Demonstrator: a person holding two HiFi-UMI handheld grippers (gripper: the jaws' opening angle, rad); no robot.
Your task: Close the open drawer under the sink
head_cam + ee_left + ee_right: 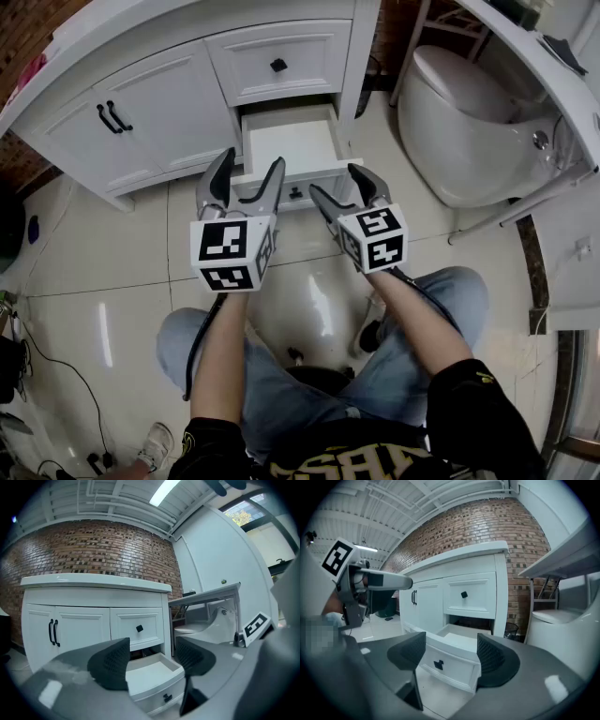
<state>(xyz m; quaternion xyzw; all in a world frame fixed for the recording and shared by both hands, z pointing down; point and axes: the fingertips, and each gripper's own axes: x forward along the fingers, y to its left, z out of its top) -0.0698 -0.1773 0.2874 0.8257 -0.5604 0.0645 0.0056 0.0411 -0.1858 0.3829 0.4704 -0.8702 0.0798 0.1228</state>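
Note:
The white vanity cabinet has its lower drawer pulled out and empty; a small black knob sits on the drawer front. Both grippers hover just in front of that drawer front, short of touching it. My left gripper is open with nothing between its jaws. My right gripper is open too, also empty. In the left gripper view the open drawer lies between and below the jaws of the left gripper. In the right gripper view the drawer front with its knob fills the gap of the right gripper.
Above the open drawer is a shut drawer with a black knob. Two cabinet doors with black handles stand to the left. A white toilet sits at the right. The person's knees are below, on a glossy tile floor.

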